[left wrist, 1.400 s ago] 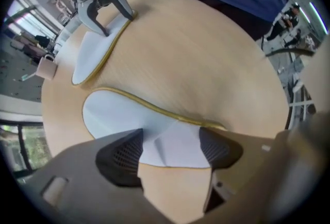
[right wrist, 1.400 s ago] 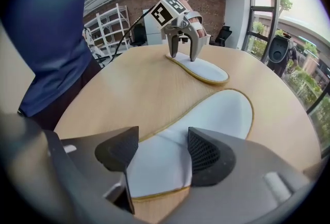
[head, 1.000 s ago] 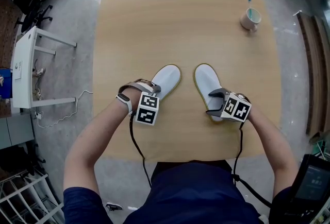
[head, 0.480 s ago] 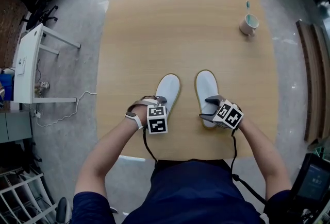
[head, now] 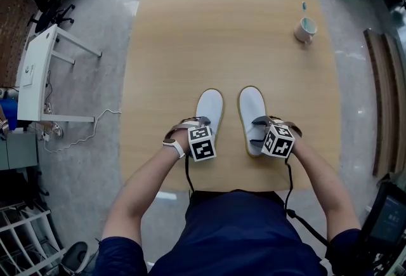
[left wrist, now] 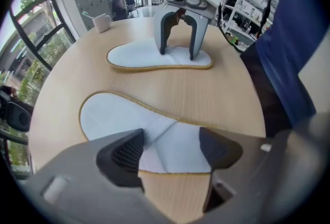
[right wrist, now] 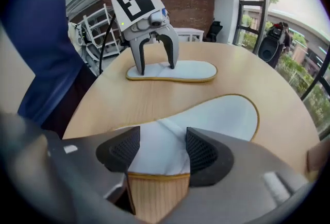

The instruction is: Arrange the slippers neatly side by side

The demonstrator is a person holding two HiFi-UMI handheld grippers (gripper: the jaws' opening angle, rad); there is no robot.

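Observation:
Two flat white slippers with yellow rims lie side by side on the wooden table [head: 184,33], toes pointing away from me. My left gripper [head: 202,124] stands open over the heel of the left slipper [head: 210,106], fingertips [left wrist: 124,153] down on it. The right slipper [head: 252,103] has its heel under my right gripper [head: 259,127]. Those jaws have just been closing a little but stand wide, the heel between them. In the left gripper view the left slipper [left wrist: 118,115] lies under the left gripper [left wrist: 170,151]. The right gripper view shows the right gripper [right wrist: 160,148] on the right slipper [right wrist: 216,115].
A white mug [head: 306,28] with a blue-tipped stick in it stands at the table's far right corner. A white desk [head: 35,75] and a cable lie on the floor to the left. The table's near edge is just behind the slippers' heels.
The left slipper has swung from a slant to straight, parallel to the right one, turning with my left gripper. Both grippers and slippers have drawn closer together.

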